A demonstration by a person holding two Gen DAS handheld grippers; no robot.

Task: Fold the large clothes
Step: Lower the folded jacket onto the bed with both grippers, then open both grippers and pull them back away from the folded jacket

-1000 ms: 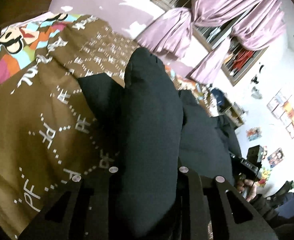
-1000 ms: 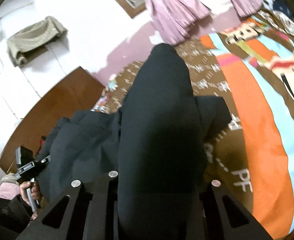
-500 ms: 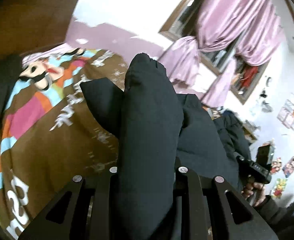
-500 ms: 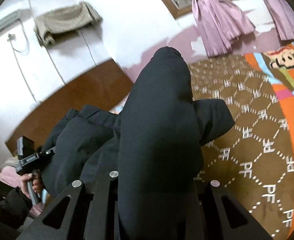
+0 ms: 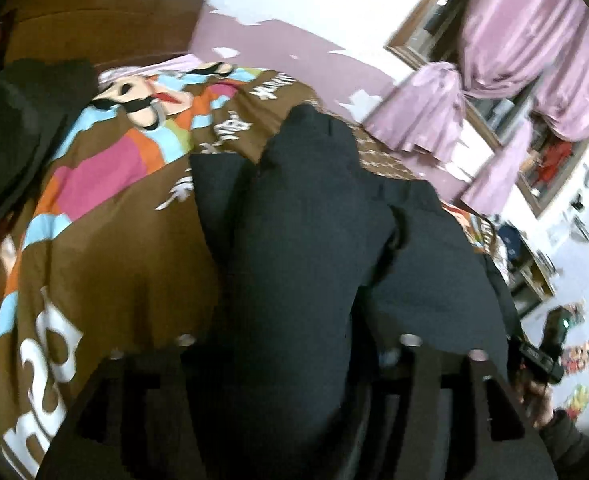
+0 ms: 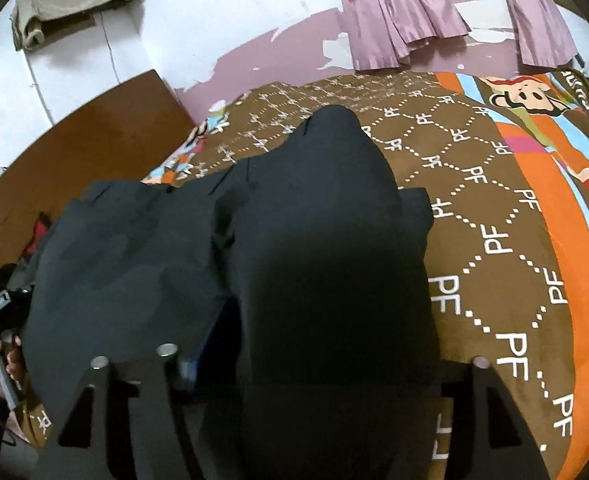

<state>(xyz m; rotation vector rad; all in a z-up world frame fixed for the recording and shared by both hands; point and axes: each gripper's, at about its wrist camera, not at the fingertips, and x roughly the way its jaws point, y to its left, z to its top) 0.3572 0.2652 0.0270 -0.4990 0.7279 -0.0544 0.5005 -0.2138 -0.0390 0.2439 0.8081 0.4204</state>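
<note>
Holding a dark garment [image 5: 294, 240] by one edge in each hand, the person has it raised over a bed [image 6: 494, 240] covered in a brown patterned cover. Cloth bunches thickly between the jaws of the left gripper [image 5: 290, 360] and covers the fingertips, so the fingers appear clamped on the fabric, held fairly wide by the wad. Much the same shows for the right gripper [image 6: 326, 360], whose jaws stand wide apart with a thick fold packed between them. Between the two grips the garment sags in loose folds, and its lower part seems to lie on the cover.

My reading is that the step in hand is carrying the held edge across to make a fold. To do it well, both grips should travel together at one height, keeping the edge between them taut so no slack crumples underneath. Lowering should be slow, letting the cloth lay down from the far side first, and the jaws should open only once the edge lies flat and lined up
</note>
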